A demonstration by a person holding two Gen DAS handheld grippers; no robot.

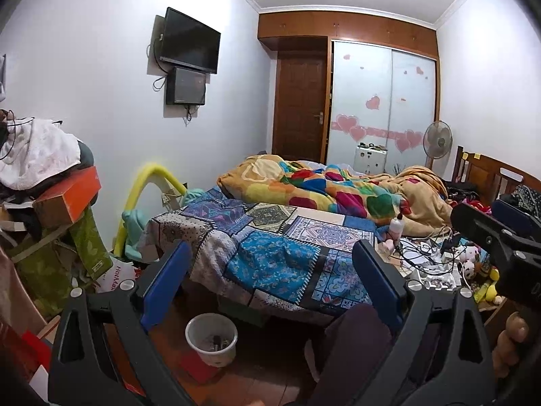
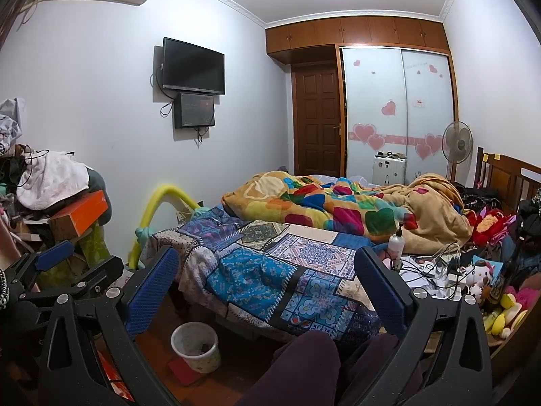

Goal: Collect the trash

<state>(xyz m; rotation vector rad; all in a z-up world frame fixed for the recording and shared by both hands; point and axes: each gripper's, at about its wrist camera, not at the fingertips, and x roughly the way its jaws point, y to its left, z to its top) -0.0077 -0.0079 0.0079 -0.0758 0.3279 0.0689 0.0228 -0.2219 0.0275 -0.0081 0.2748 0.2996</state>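
Both grippers, left gripper [image 1: 270, 267] and right gripper [image 2: 267, 277], show fingers spread, empty. Waste bin [image 1: 211, 338] sits below-between them; we cannot identify loose trash.

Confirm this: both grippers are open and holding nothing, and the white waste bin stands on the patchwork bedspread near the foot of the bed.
Not quite. The white waste bin stands on the wooden floor beside the bed, not on the patchwork bedspread; both wrist views show it. The rest holds: the left gripper and right gripper are open and hold nothing.
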